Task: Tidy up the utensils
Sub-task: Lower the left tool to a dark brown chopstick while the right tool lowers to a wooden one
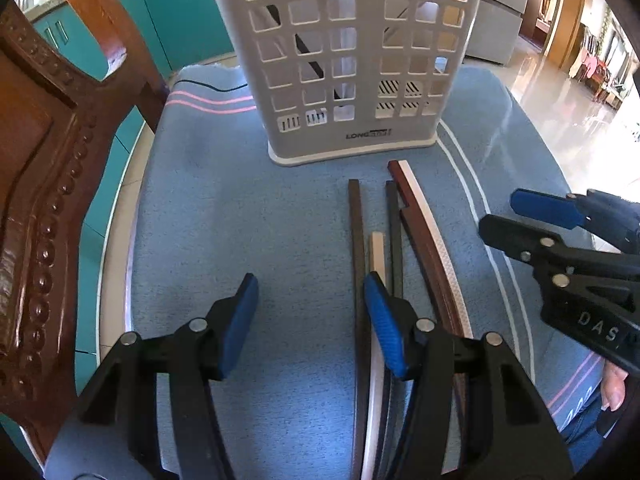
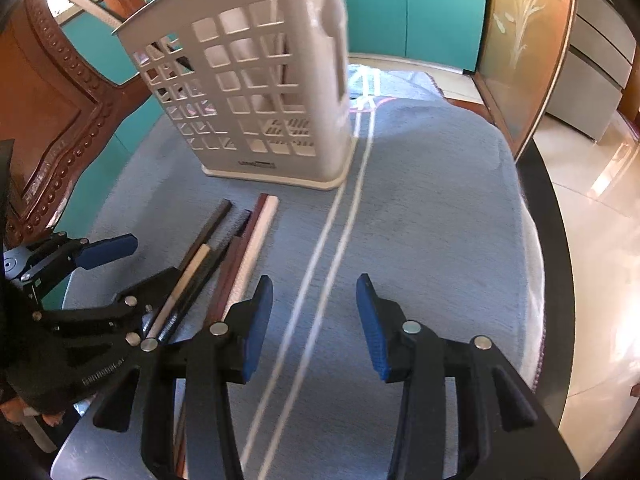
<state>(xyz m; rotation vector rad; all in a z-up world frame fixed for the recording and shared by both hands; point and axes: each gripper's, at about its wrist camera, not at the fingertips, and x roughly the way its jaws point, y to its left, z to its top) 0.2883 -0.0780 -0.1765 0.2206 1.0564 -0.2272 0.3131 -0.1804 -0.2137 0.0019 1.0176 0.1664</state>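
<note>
The chopsticks [image 1: 396, 232] lie in a loose bundle on the blue towel [image 1: 240, 220], just in front of the white slotted holder [image 1: 352, 60]; we count about 5 sticks, dark brown, black, reddish and white, overlapping and not quite parallel, their far ends staggered. A few sticks already lean inside the holder. Our left gripper [image 1: 312, 320] stands roughly half open and empty, its right pad resting over the bundle's near part, while our right gripper [image 2: 316, 320] is also parted and holds nothing, above bare towel beside the sticks. We judge the risk is closing on several overlapped sticks at once, so that 1 slips out or scatters, or nudging the light holder over.
</note>
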